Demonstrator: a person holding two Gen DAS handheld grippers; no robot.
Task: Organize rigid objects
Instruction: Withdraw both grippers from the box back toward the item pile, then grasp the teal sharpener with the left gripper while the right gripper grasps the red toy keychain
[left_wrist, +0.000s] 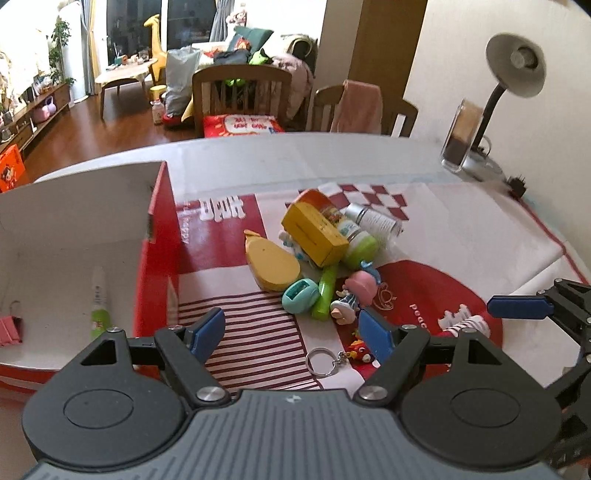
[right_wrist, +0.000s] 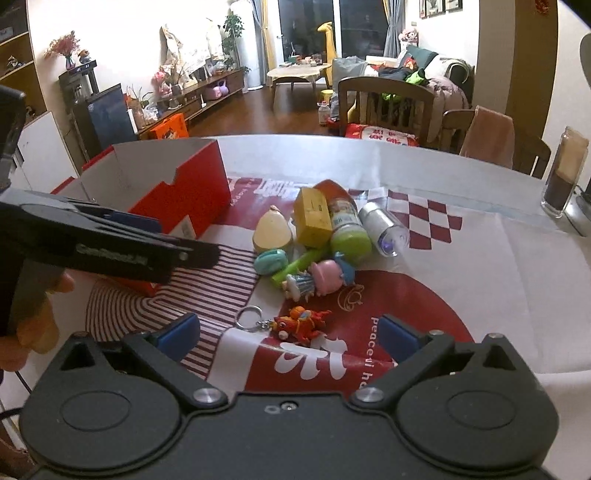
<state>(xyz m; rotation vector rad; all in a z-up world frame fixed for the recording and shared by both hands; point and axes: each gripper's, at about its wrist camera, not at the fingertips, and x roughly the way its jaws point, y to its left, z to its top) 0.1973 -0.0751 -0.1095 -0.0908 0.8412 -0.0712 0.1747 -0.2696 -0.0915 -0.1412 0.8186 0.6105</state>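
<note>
A pile of small rigid objects lies on the table mat: a yellow box (left_wrist: 314, 230), a yellow drop-shaped case (left_wrist: 271, 264), a teal sharpener (left_wrist: 300, 294), a green tube (left_wrist: 325, 291), a green-capped bottle (left_wrist: 356, 243), a silver bottle (left_wrist: 376, 219), a pink-hatted figurine (left_wrist: 352, 295) and a red keychain toy (right_wrist: 301, 325). A red cardboard box (left_wrist: 155, 258) at the left holds a glue pen (left_wrist: 99, 302) and a pink binder clip (left_wrist: 9, 328). My left gripper (left_wrist: 291, 334) is open and empty, near the box. My right gripper (right_wrist: 290, 334) is open, just before the keychain toy.
A desk lamp (left_wrist: 513, 70) and a clear jar (left_wrist: 461, 136) stand at the table's far right. Wooden chairs (left_wrist: 242, 92) stand behind the far edge. The right gripper's blue finger (left_wrist: 517, 306) shows at the right of the left wrist view.
</note>
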